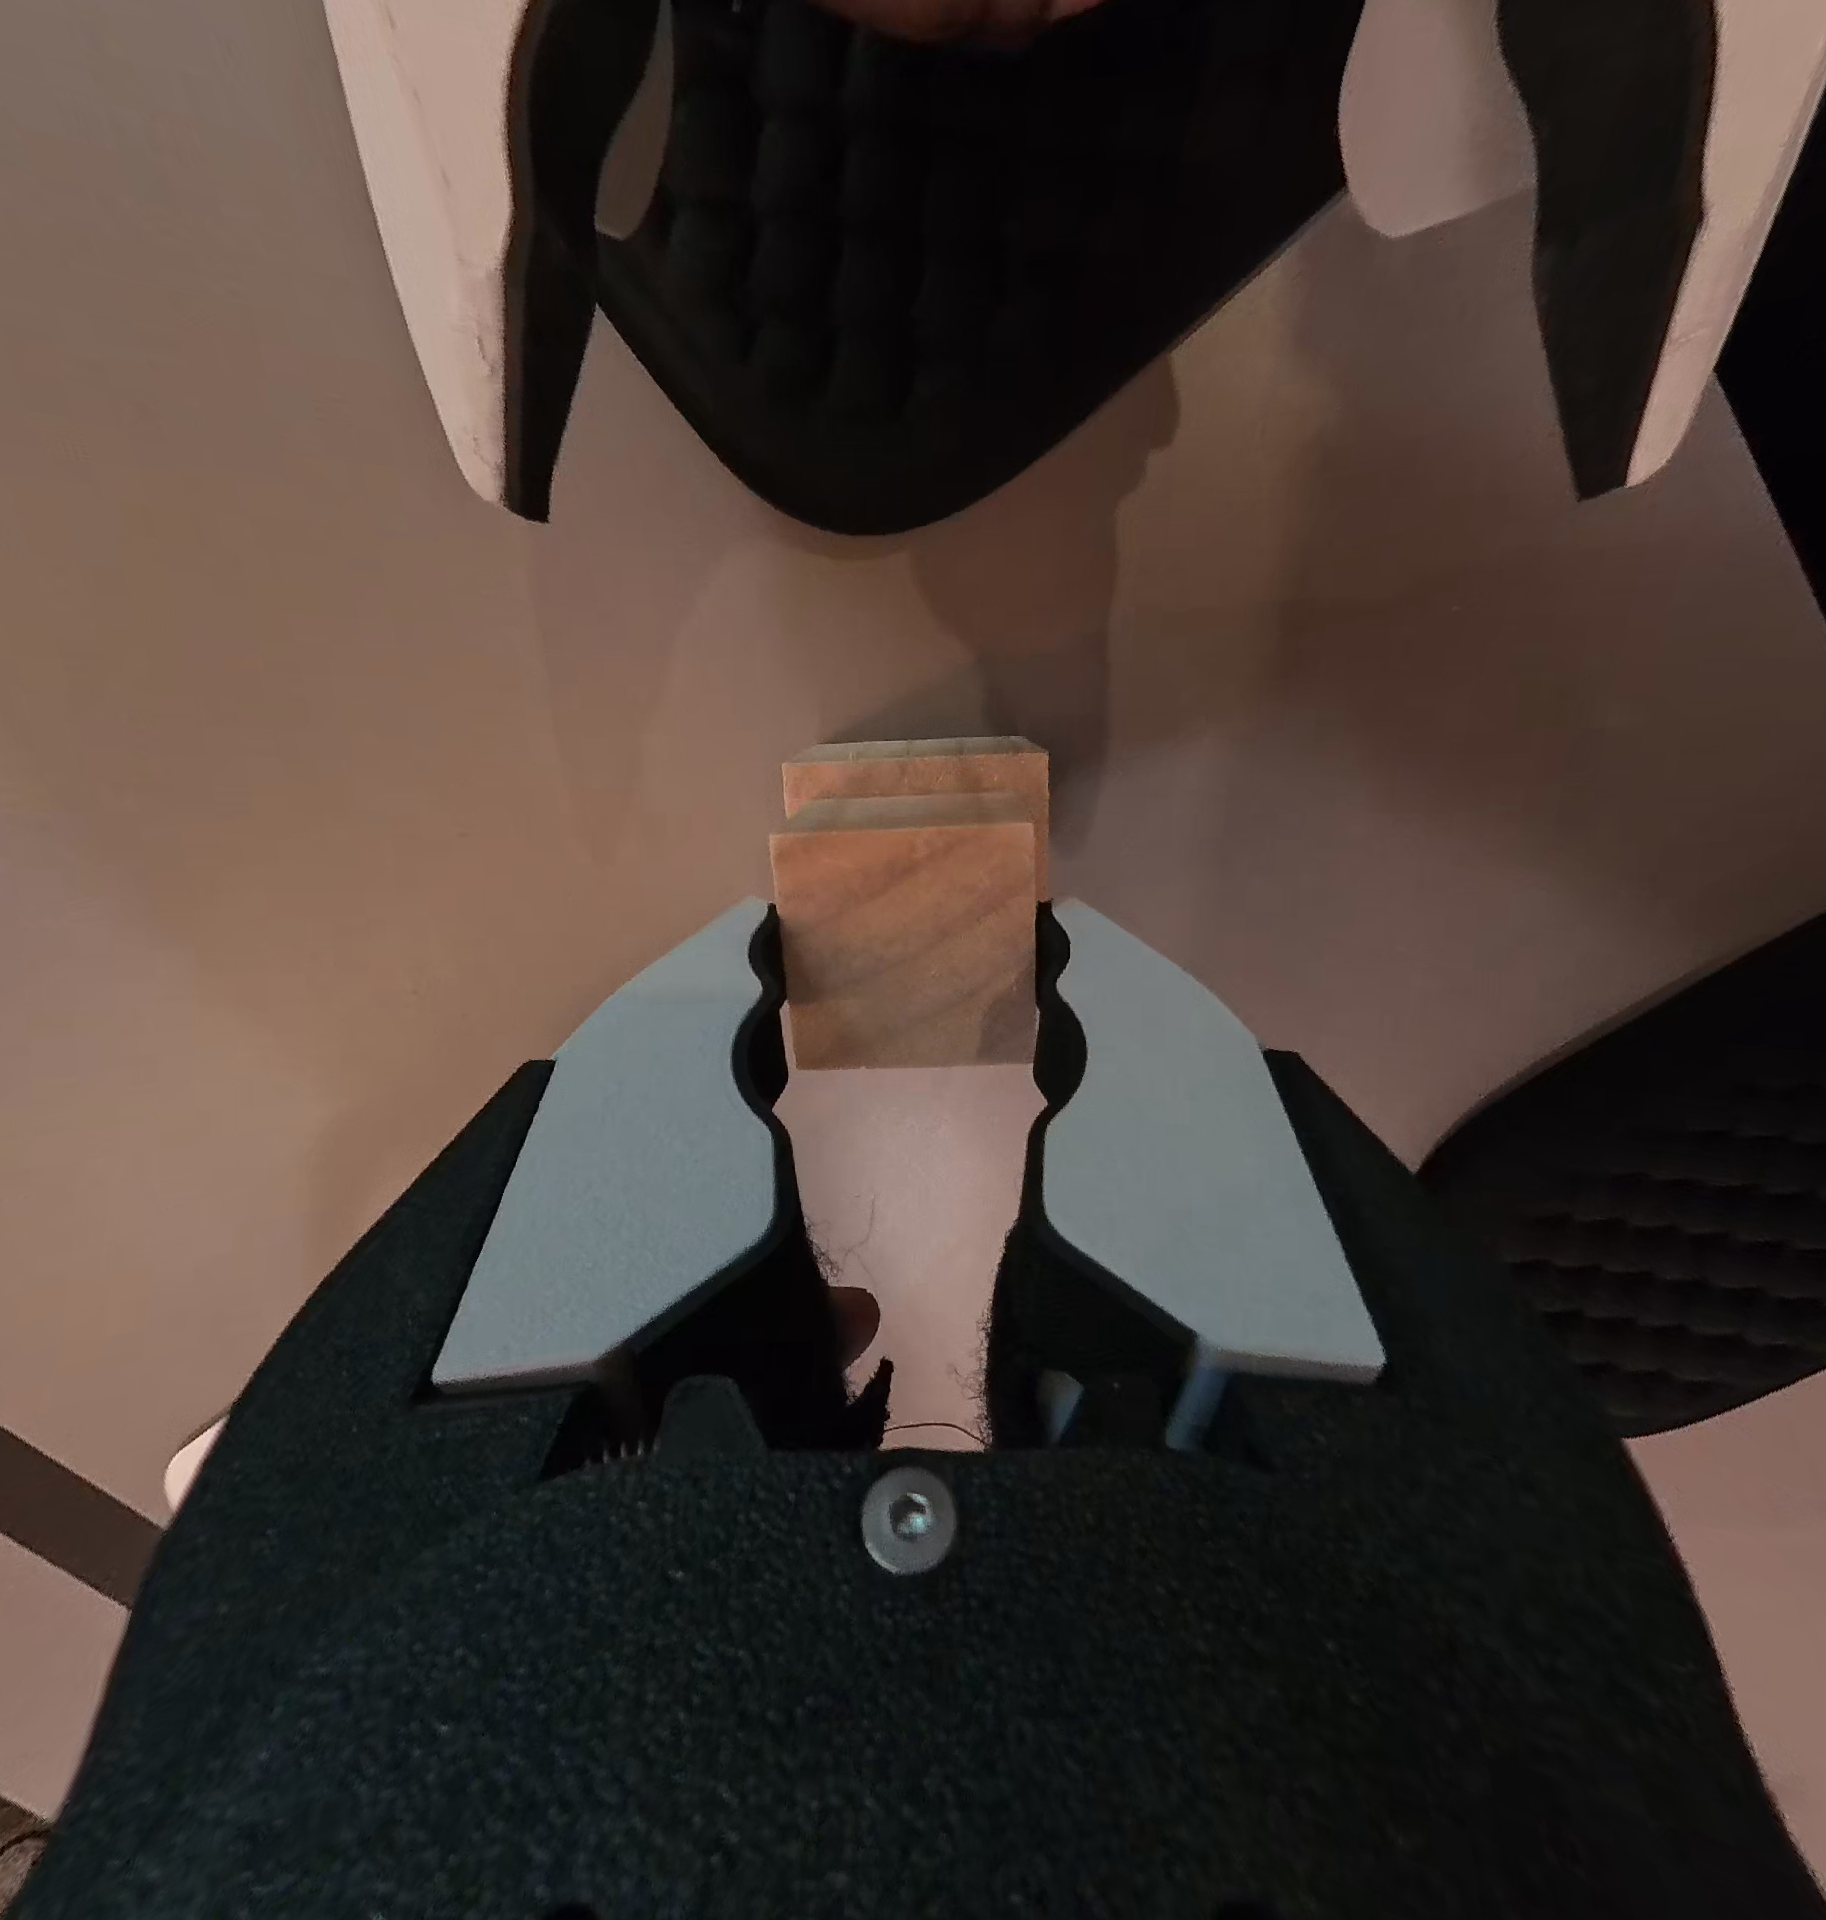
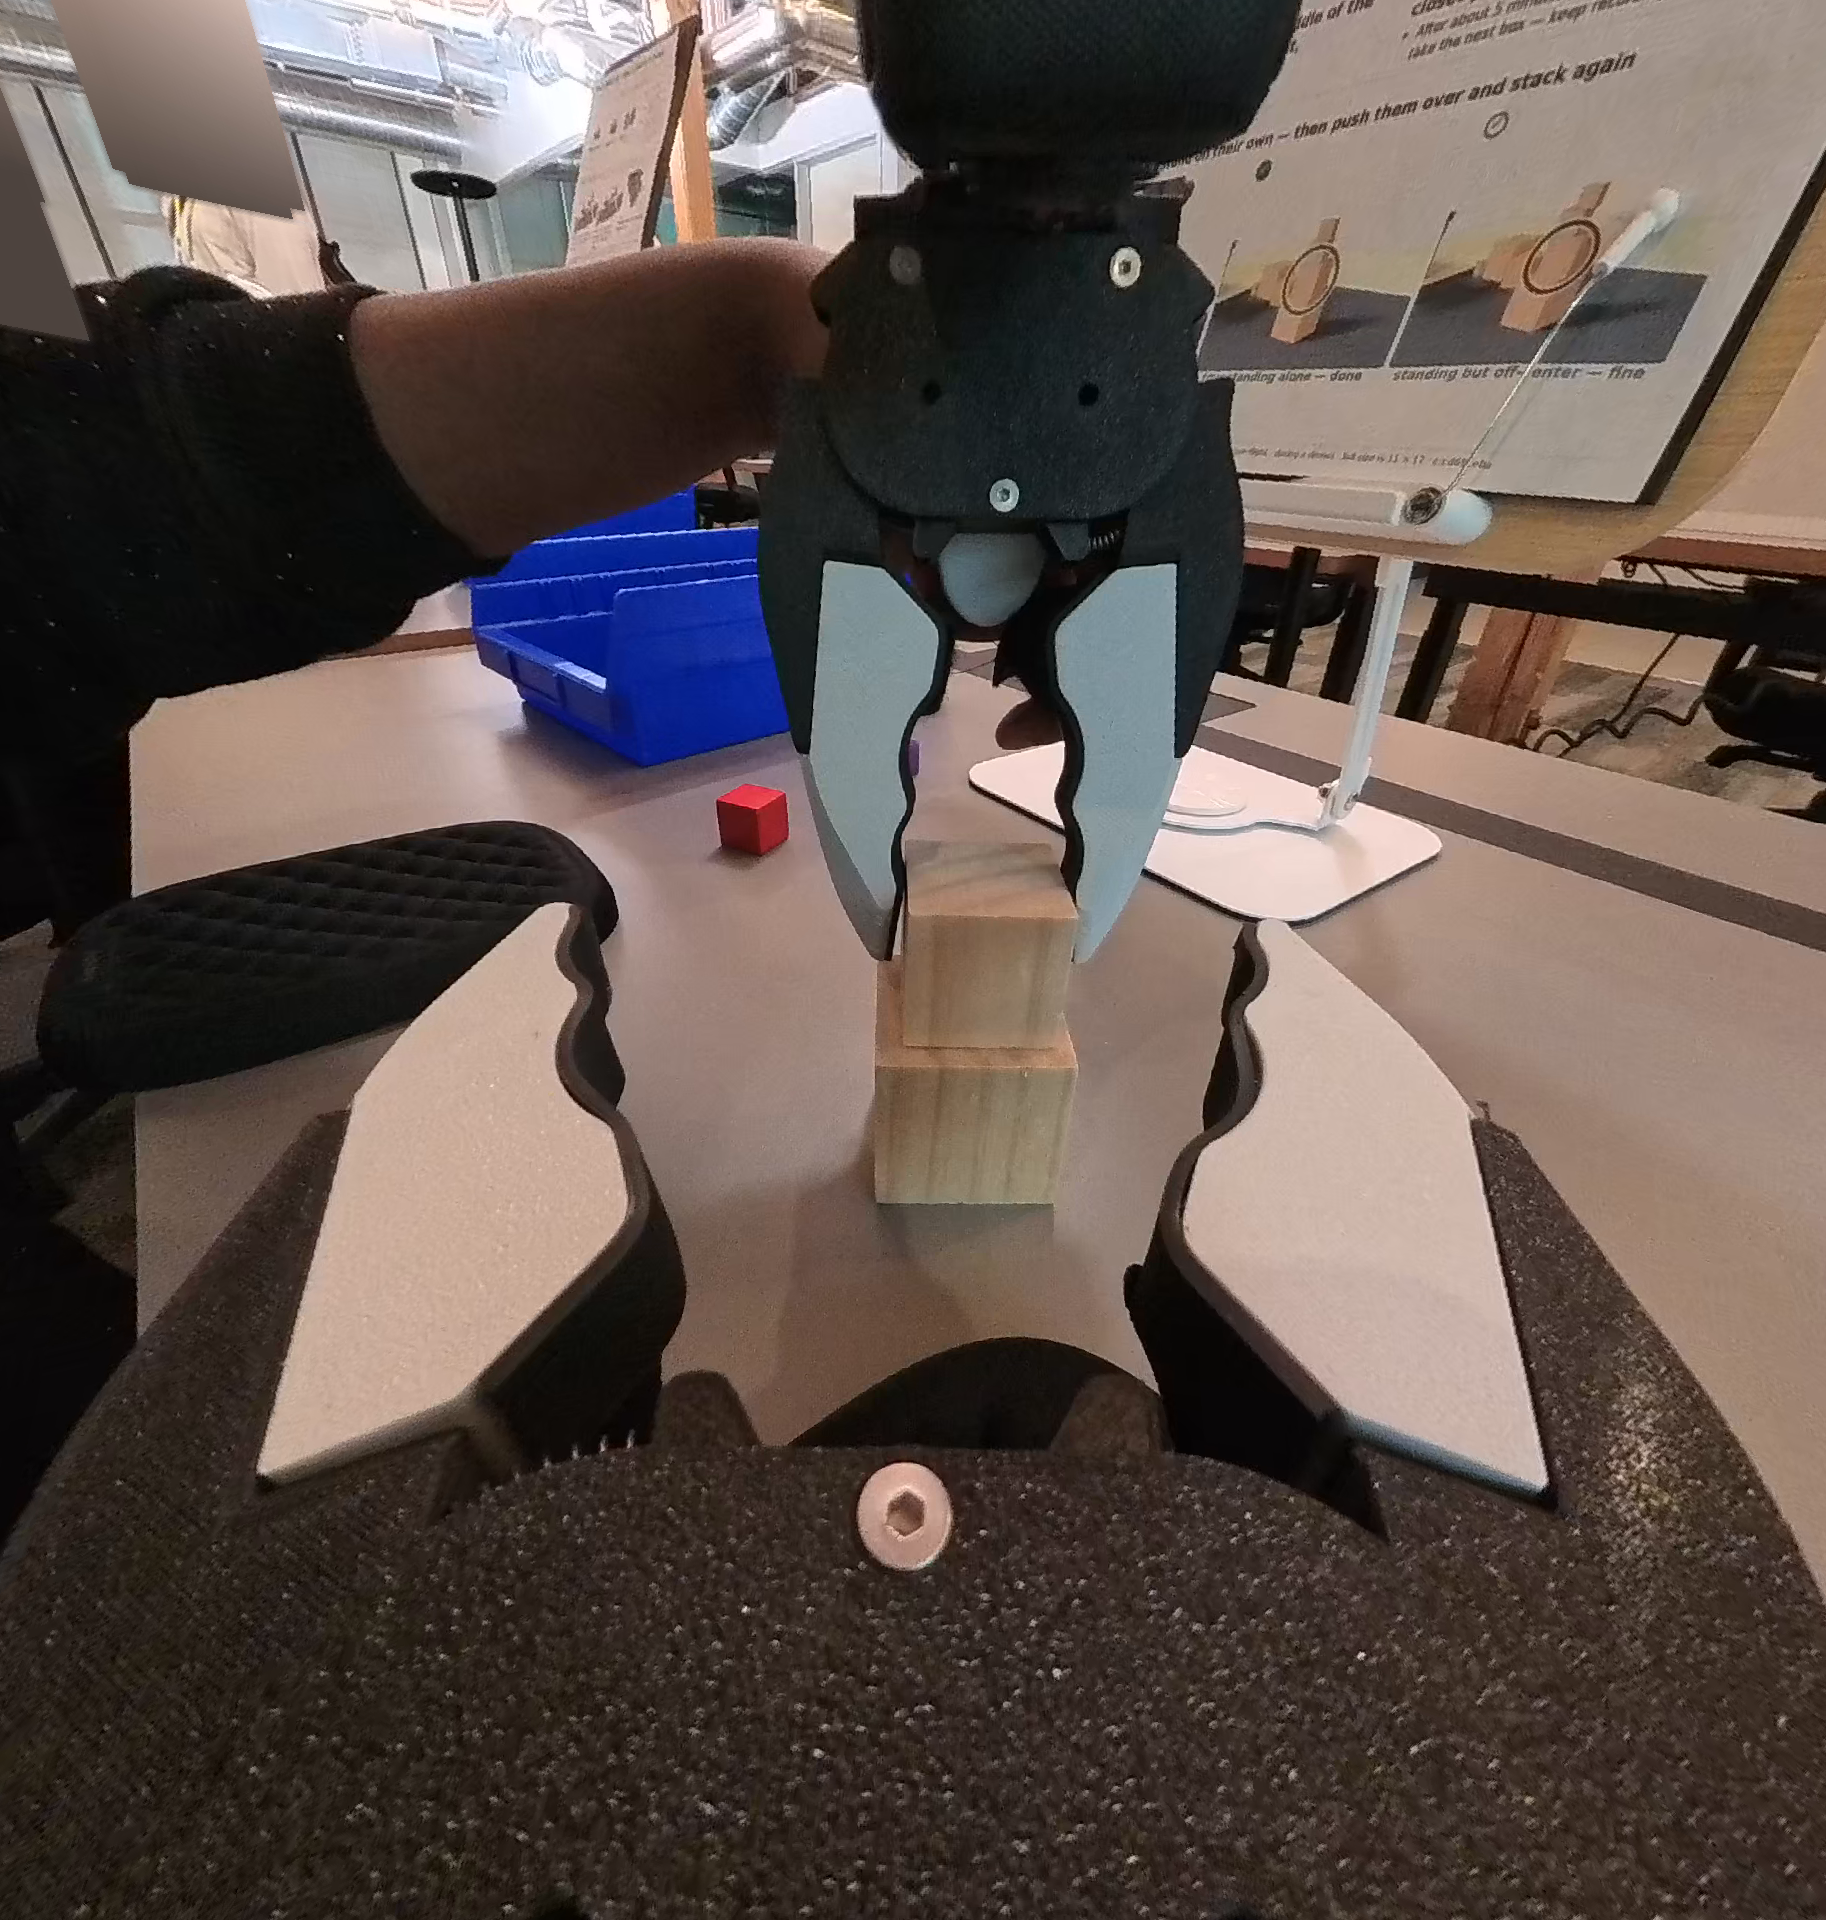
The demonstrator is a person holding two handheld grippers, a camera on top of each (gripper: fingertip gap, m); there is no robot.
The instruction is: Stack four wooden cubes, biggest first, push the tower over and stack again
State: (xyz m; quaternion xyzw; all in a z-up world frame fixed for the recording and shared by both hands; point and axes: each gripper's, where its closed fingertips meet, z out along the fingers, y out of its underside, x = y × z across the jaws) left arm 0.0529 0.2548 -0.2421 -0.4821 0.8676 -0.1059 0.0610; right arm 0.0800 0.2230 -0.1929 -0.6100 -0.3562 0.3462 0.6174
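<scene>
Nearest the lens in the right wrist view, the right gripper (image 2: 914, 1049) has its jaws spread wide and holds nothing; the stack of two wooden cubes stands on the grey desk (image 2: 369, 748) just ahead of them, between the tips and apart from both. From above, the left gripper (image 2: 982, 935) points down, a bare forearm (image 2: 576, 384) reaching in from the left, its jaws pinching the upper pale wooden cube (image 2: 987, 977) on opposite sides. That cube rests on the lower pale wooden cube (image 2: 976, 1127), slightly off to one side. Judged from this, a good placement wants the upper cube flat and square, the grip eased straight apart. Beyond lie a small red cube (image 2: 751, 819) and a blue plastic bin (image 2: 618, 644).
</scene>
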